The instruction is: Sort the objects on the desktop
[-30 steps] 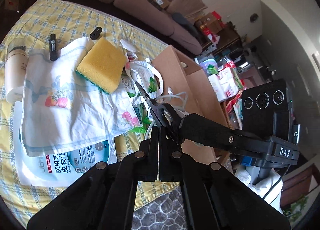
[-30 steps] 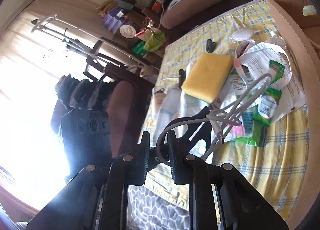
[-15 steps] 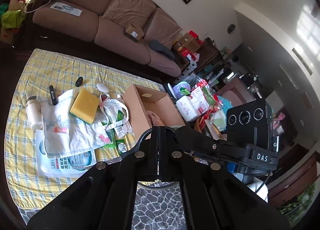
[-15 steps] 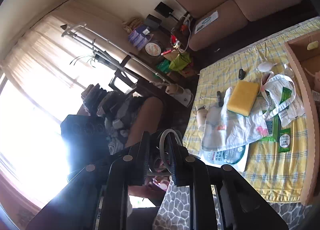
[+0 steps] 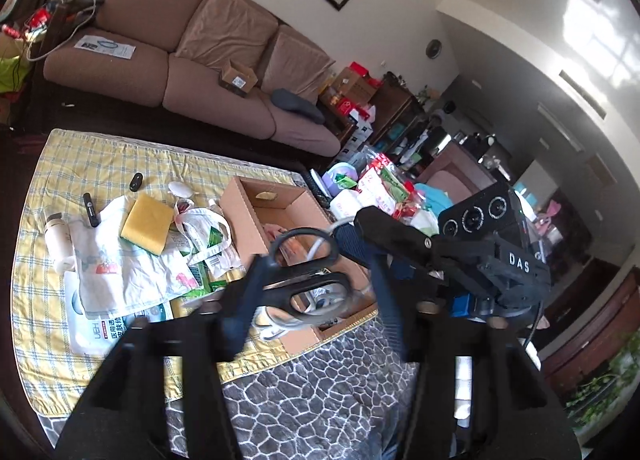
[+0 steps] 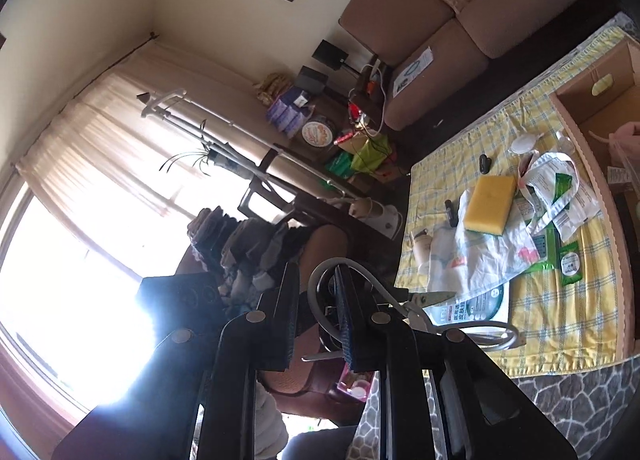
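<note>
left wrist view: left gripper (image 5: 316, 284) jaws opening, black scissors (image 5: 308, 288) between
right gripper (image 6: 318, 312): clamps white cable (image 6: 360, 272)
writing: "DAS" on right gripper; "UEH" pouch (image 5: 100, 328)

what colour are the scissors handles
Black. The scissors show best in the left wrist view, between the opening left tool's fingers.
</note>
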`<state>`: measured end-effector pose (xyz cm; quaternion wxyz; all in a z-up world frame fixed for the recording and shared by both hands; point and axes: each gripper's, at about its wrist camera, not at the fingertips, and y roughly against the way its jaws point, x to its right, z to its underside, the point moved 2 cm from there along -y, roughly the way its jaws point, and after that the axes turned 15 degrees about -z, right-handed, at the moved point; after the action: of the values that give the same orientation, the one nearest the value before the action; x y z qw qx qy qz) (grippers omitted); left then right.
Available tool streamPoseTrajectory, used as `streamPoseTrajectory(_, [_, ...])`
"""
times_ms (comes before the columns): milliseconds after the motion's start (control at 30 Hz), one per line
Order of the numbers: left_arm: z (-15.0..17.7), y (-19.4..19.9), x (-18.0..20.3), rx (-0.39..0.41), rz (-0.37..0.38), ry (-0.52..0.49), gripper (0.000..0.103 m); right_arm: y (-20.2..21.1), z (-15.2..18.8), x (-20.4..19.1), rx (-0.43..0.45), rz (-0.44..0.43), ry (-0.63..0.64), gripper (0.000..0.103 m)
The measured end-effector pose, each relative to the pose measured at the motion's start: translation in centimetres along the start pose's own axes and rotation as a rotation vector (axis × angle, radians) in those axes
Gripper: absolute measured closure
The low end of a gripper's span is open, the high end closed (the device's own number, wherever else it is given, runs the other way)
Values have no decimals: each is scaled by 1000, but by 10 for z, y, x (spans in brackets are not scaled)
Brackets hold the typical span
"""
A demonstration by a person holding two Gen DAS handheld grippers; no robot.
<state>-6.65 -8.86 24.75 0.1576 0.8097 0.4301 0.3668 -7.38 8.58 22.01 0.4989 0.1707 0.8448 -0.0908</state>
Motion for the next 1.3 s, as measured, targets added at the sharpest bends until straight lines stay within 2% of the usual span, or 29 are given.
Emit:
streamPoseTrajectory(33, [4, 0, 6, 10, -16, -40, 30, 2, 0, 0, 8, -28, -13, 84])
streamPoseTrajectory(67, [7, 1, 15, 17, -34, -84, 36, 3, 0, -1, 15, -41, -21, 84])
streamPoseTrajectory(133, [13, -2, 32, 23, -62, -170, 37, 0, 1, -3, 7, -15, -6, 84])
streamPoseTrajectory(167, [16, -6, 40, 27, -98, -214, 41, -3, 3, -2, 0, -19, -12, 84])
streamPoseTrajectory(200, [18, -11, 46, 25, -154, -260, 48, -5, 4, -2, -4, -18, -16, 84])
streamPoseTrajectory(233, [20, -20, 49, 1, -212, -301, 66, -7, 4, -2, -10, -8, -10, 84])
streamPoseTrajectory(267, [21, -28, 48, -24, -242, -322, 71, -9, 4, -2, -16, 13, 1, 84])
streamPoseTrajectory(333, [23, -34, 46, -40, -260, -334, 68, -12, 4, 2, -35, 52, 6, 84])
streamPoseTrajectory(433, [28, -35, 41, -30, -271, -344, 70, -14, 7, 6, -51, 38, -1, 84])
streamPoseTrajectory(500, [30, -36, 35, -41, -277, -330, 80, -18, 10, 7, -78, 28, -7, 83])
streamPoseTrajectory(567, [31, -36, 27, -40, -298, -311, 98, -24, 14, 7, -112, 26, -2, 82])
streamPoseTrajectory(667, [29, -32, 12, -33, -270, -242, 99, -30, 21, 1, -139, 14, 16, 82])
streamPoseTrajectory(800, [29, -23, -9, -31, -301, -192, 99, -32, 25, -9, -162, 63, 75, 80])
streamPoseTrajectory(833, [26, -20, -17, -34, -300, -169, 99, -31, 26, -11, -166, 83, 96, 77])
streamPoseTrajectory(967, [18, 9, -48, -1, -269, -63, 99, -20, 28, -6, -138, 167, 132, 55])
streamPoseTrajectory(1000, [17, 17, -54, 13, -272, -52, 99, -19, 30, -2, -135, 191, 144, 51])
streamPoseTrajectory(1167, [20, 46, -87, 70, -313, -7, 99, -31, 56, 44, -208, 397, 224, 50])
streamPoseTrajectory(1300, [29, 53, -108, 106, -315, 21, 98, -60, 82, 95, -272, 473, 184, 50])
